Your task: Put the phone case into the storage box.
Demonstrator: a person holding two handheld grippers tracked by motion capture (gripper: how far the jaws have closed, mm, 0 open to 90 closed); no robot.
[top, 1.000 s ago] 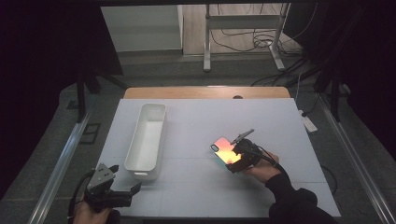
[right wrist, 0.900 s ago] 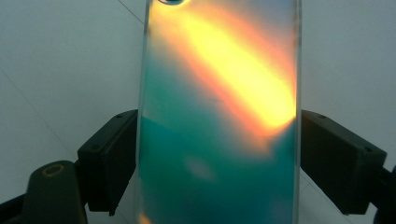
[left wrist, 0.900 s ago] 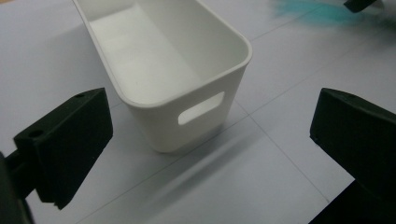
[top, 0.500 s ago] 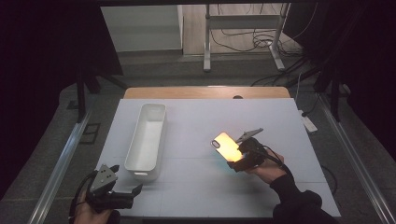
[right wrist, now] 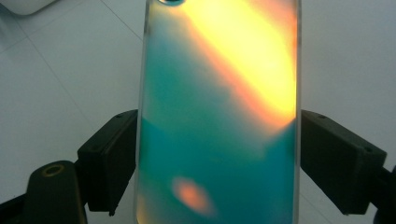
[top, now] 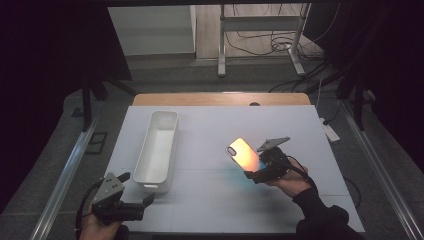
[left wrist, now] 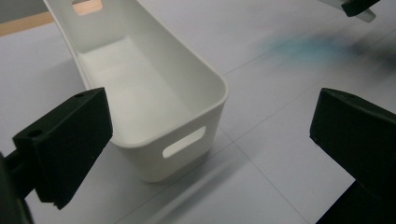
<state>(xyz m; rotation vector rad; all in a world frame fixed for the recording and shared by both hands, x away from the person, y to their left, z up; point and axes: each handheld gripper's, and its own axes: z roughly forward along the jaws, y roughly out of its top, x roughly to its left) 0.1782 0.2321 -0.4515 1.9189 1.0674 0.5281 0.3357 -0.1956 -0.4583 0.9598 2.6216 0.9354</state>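
Phone case (top: 243, 154), iridescent, teal to orange-yellow sheen, clamped across its width by the right gripper (top: 261, 165); both black jaws press on its long edges in the right gripper view, where the case (right wrist: 219, 116) stands up between them with a camera cutout at its top end. In the high view the case is lifted off the white surface (top: 220, 125), tilted, its upper end leaning toward the far left, right of centre on the surface; a coloured glow falls on the surface just below it. Person's right hand (top: 287, 181) in a dark sleeve holds that gripper from the near right. Left gripper (top: 131, 199) sits low at the near left corner, held by the left hand (top: 97, 227), jaws spread wide with nothing between them. In the left gripper view the near end of a long white plastic bin (left wrist: 154, 93) lies ahead between the jaws, empty, with a slot handle in its end wall. Same bin (top: 160, 147) in the high view lies lengthwise left of centre, well apart from the case.
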